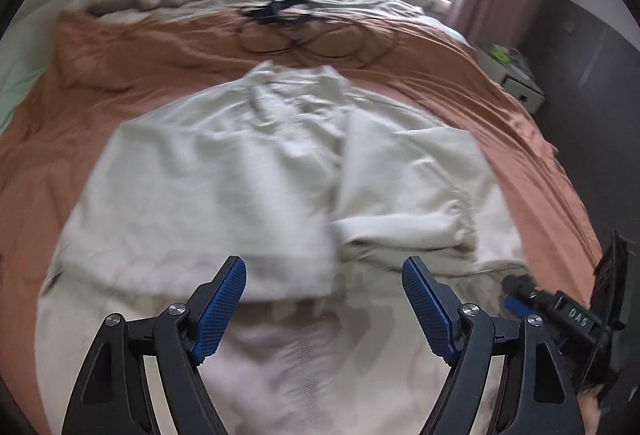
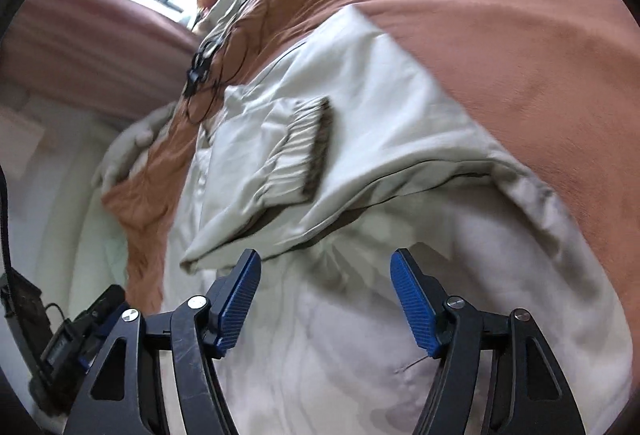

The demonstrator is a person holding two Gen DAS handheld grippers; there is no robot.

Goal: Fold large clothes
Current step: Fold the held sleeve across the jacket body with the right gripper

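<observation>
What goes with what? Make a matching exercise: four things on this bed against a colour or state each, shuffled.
1. jacket
2. bedsheet
3. cables
4. left gripper

a. black, tangled
b. open, holding nothing
c. cream, sleeves folded in
d. orange-brown

Pairs: 1-c, 2-d, 3-a, 4-b

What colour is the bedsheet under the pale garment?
Orange-brown bedsheet, plain with no pattern; the left wrist view shows it best, around the garment.

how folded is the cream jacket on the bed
Partly folded: the cream jacket has one sleeve laid across its body; the hem end remains spread.
</observation>
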